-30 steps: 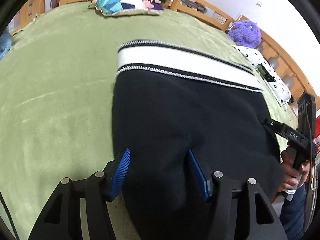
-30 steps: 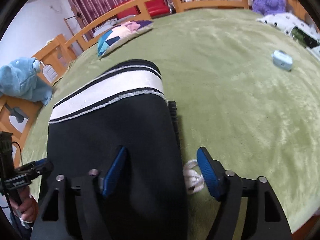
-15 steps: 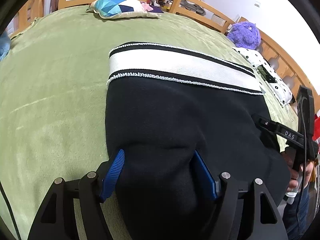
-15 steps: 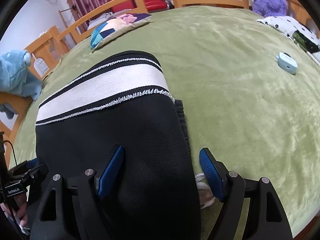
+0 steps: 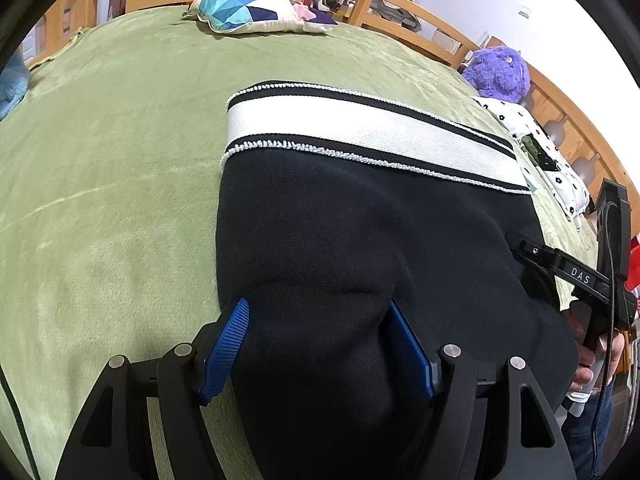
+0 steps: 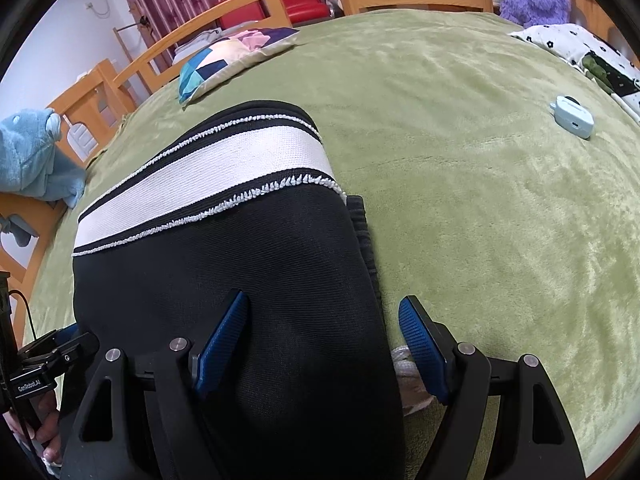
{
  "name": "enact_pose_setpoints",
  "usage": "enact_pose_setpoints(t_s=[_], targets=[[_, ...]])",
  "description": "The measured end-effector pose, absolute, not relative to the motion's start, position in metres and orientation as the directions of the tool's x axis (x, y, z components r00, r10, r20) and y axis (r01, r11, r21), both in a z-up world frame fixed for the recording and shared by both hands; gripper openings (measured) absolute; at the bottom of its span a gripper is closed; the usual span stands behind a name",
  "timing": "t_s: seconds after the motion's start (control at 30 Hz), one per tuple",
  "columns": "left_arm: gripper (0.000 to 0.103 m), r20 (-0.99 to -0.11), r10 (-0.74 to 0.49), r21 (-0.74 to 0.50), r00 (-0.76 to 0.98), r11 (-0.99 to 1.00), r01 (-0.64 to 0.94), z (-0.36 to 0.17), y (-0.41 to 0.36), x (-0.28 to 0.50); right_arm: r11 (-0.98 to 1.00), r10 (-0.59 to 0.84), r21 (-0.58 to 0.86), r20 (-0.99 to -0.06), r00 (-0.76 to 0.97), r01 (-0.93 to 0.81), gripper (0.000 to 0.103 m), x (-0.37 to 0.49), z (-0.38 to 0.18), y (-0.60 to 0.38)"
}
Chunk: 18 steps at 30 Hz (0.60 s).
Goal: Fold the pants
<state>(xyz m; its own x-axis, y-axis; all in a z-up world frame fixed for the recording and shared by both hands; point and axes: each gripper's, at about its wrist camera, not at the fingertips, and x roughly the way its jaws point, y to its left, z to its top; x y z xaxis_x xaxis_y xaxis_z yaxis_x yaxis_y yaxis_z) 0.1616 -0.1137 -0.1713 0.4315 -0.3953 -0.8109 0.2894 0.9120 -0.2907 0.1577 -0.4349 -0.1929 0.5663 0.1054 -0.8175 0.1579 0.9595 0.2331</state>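
Observation:
Black pants (image 5: 360,232) lie folded on the green blanket (image 5: 100,160), their white band (image 5: 360,128) at the far end. My left gripper (image 5: 320,344) straddles the near left part of the fold. Its blue pads stand apart and a hump of black cloth fills the gap between them. My right gripper (image 6: 322,340) is open over the pants' (image 6: 224,264) near right edge. One pad is over the cloth and the other is off it, above a white drawstring (image 6: 408,372). A hand (image 5: 588,356) grips the right tool's handle.
A patterned cushion (image 5: 256,10) lies at the far side by the wooden rail (image 6: 240,12). A purple plush (image 5: 500,70) and a spotted cloth (image 5: 552,164) sit far right. A small light-blue case (image 6: 572,116) rests on the blanket. A blue plush (image 6: 32,152) hangs at the left rail.
The left jaws have spread wider and sunk onto the near fold, so more cloth bulges between them. The right gripper shifted slightly, and the drawstring now lies under its outer pad.

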Motion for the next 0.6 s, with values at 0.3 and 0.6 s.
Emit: enact_pose_setpoints(t_s=[0.3,0.6], targets=[[0.07,-0.795,-0.468,-0.401,0.385,0.883,0.246,-0.165,-0.076,0.162,0.941,0.236,0.329,-0.808,0.539,0.081,0.076,0.154,-0.189,-0.456],[0.077,-0.747,-0.586,-0.532,0.313,0.81,0.247,-0.2,-0.077,0.187,0.877,0.393,0.478,-0.772,0.499,0.049,0.076,0.163,-0.21,-0.461]])
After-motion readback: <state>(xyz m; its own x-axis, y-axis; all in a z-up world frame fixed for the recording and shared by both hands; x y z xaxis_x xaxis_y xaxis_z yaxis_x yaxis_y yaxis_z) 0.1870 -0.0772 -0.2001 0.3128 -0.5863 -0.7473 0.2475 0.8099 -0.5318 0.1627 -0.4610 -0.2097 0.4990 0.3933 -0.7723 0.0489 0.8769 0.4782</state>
